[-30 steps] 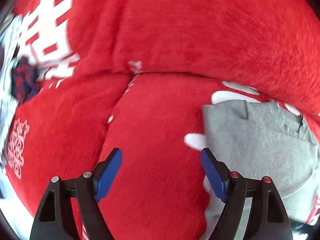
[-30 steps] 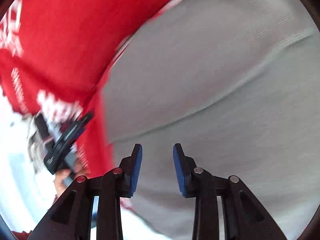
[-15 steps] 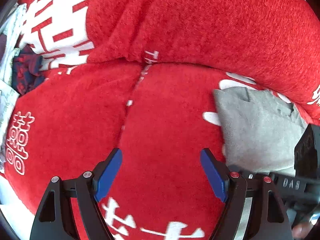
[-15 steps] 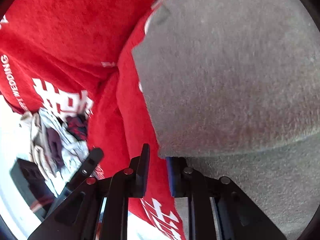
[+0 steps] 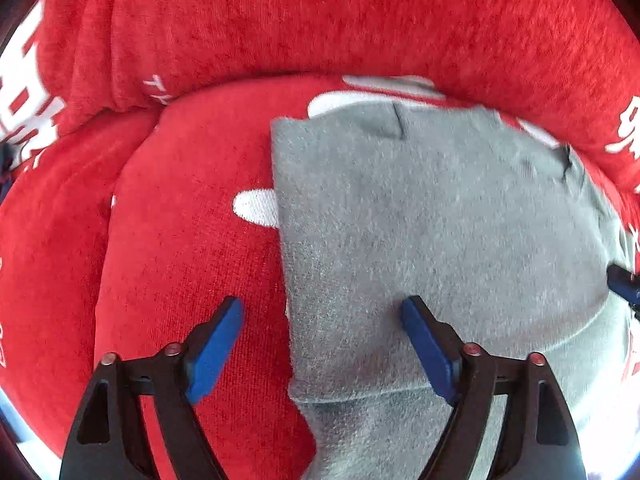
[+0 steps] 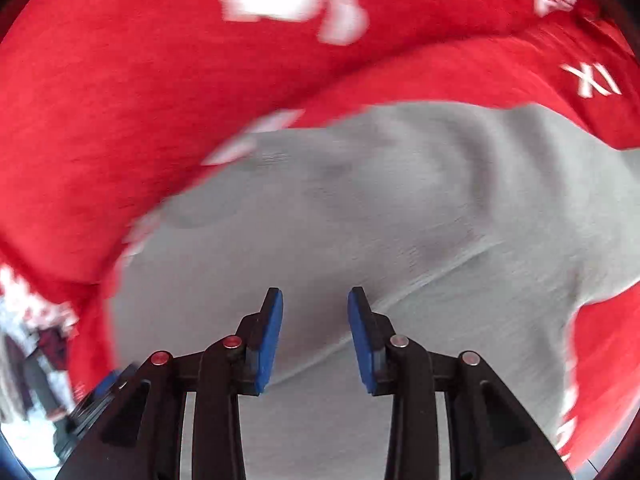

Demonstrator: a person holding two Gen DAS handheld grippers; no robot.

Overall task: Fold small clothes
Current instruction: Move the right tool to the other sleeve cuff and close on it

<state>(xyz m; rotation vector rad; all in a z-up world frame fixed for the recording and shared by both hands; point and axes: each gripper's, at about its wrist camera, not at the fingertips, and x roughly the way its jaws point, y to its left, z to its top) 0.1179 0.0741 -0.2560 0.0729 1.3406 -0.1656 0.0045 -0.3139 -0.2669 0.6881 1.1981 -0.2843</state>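
Grey knit garment (image 5: 440, 232) lies flat on the red plush blanket with white lettering (image 5: 180, 260), its straight left edge running down the seat area and its far edge near the raised fold of blanket behind. Left gripper (image 5: 322, 344) points down over that left edge, jaws wide and just widened, nothing pinched; one blue pad over blanket, the other over grey cloth. Right gripper (image 6: 315, 336) hangs over the garment (image 6: 360, 208), jaws narrowly parted, just opened slightly, gripping nothing; view motion-blurred.
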